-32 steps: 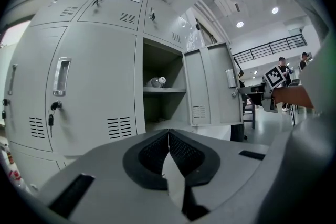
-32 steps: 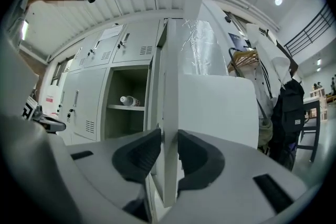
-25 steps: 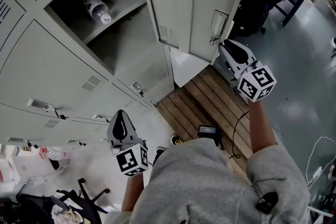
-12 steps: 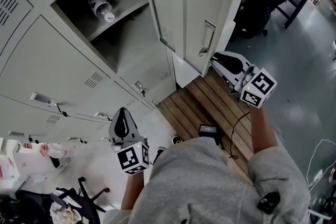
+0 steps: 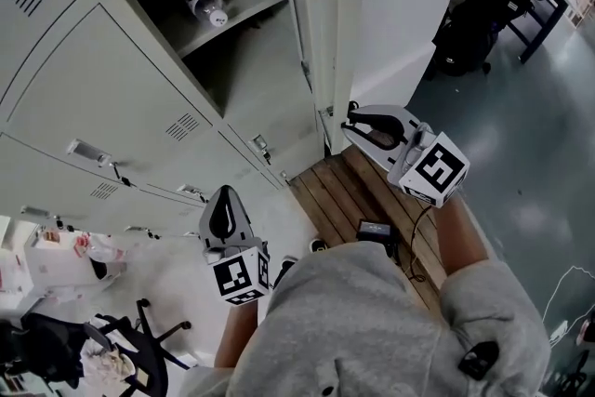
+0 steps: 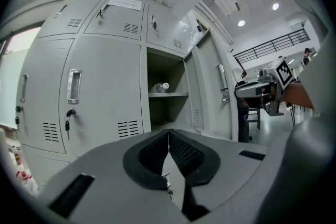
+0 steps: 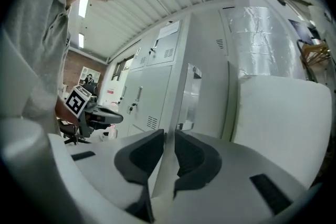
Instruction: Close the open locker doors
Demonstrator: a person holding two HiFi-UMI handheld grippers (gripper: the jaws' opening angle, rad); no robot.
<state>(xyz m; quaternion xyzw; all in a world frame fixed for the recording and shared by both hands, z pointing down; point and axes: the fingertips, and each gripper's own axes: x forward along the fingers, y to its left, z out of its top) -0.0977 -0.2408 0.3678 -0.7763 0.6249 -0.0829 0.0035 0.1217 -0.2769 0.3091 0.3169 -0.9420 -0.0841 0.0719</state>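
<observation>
Grey steel locker door (image 5: 321,23) stands about half swung, edge-on to its open compartment (image 5: 237,51), so closing is under way, not finished. Fingers of the right gripper (image 5: 353,124) have just been closing and now clasp the door's free edge; the left gripper (image 5: 223,200) hangs clenched, empty. Swing path looks clear; neighbouring doors (image 5: 102,98) sit flush and shut.

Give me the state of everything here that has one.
locker door, open
right gripper, jaws have just been closing, now gripping the door's edge
left gripper, shut, empty
bottle, lying on its side
other locker doors, closed
</observation>
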